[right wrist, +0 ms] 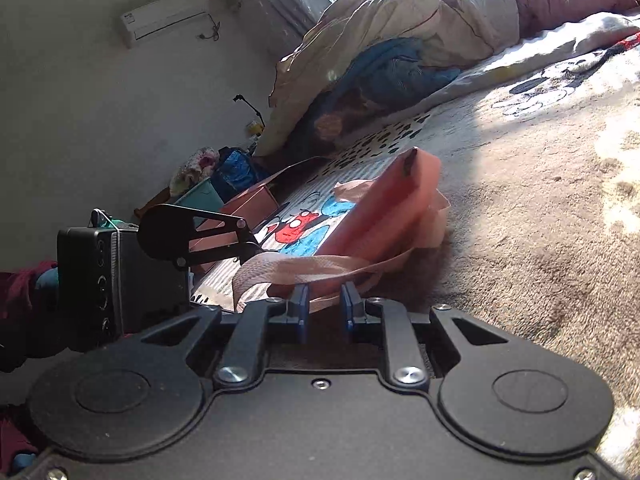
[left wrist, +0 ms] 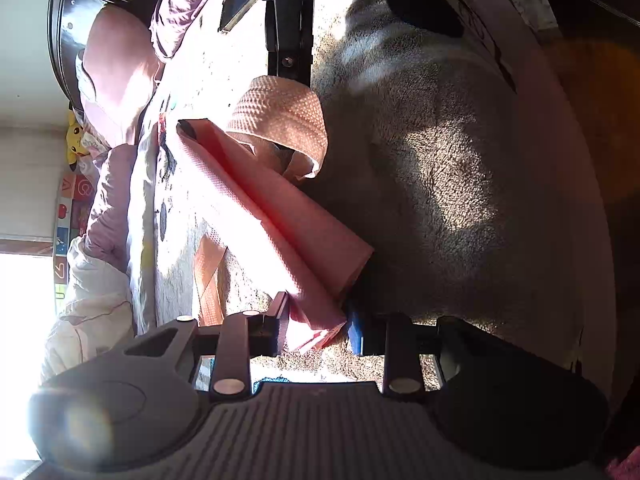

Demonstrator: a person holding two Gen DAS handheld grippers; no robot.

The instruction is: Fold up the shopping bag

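Observation:
The pink woven shopping bag (left wrist: 276, 224) is folded into a long narrow strip on a fuzzy blanket. My left gripper (left wrist: 318, 320) is shut on one end of the strip. The other end curls up towards my right gripper, seen at the top of the left wrist view (left wrist: 290, 60). In the right wrist view the bag (right wrist: 384, 208) rises away from me, and its strap (right wrist: 304, 268) loops across in front of my right gripper (right wrist: 324, 304). Its jaws stand a little apart with the strap lying between the fingertips; I cannot tell whether they pinch it.
The fuzzy beige blanket (left wrist: 440, 184) covers a bed. Crumpled quilts (right wrist: 420, 28) and pink bedding (left wrist: 116, 76) are piled along the far side. A dark phone-like slab (left wrist: 240, 4) lies on the blanket. A cartoon-print sheet (right wrist: 304, 224) lies beneath the bag.

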